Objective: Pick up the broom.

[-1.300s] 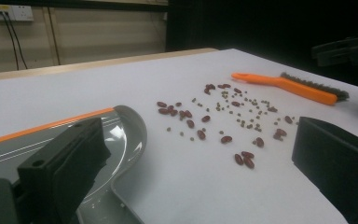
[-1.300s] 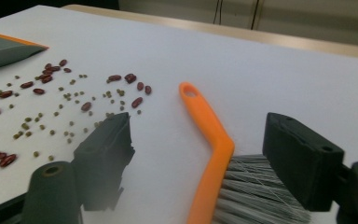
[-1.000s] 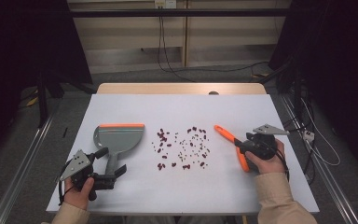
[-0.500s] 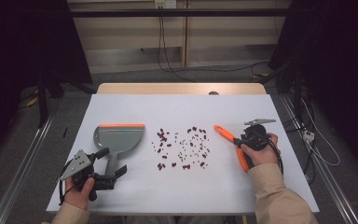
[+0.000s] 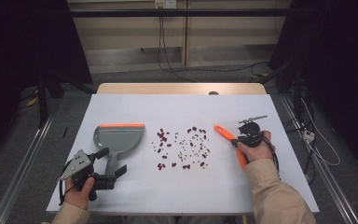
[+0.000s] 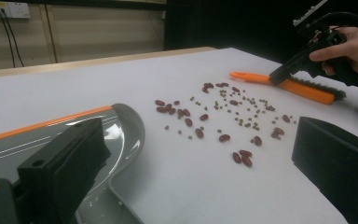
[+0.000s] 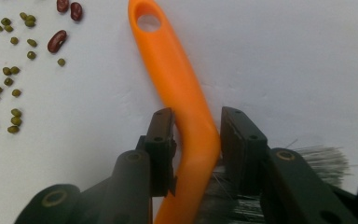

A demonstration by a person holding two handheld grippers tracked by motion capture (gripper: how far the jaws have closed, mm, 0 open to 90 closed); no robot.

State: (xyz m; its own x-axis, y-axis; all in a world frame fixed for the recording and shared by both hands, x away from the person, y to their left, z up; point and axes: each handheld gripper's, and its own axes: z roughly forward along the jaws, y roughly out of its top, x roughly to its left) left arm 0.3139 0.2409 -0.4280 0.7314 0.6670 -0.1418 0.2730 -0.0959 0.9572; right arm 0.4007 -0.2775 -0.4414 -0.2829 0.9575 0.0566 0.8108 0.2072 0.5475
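Brush (image 7: 186,107) lies on the counter (image 5: 177,109) right of the beans (image 5: 182,147), its orange handle between the right gripper's (image 7: 196,126) jaws; one jaw touches it, a slight gap shows at the other, so a firm grip cannot be told. Left of the beans, the left gripper (image 5: 109,170) gapes wide at the dustpan's (image 5: 119,137) handle.

White table (image 5: 177,107), beige wall (image 5: 135,35), dark curtains (image 5: 23,42), grey floor (image 5: 23,140)
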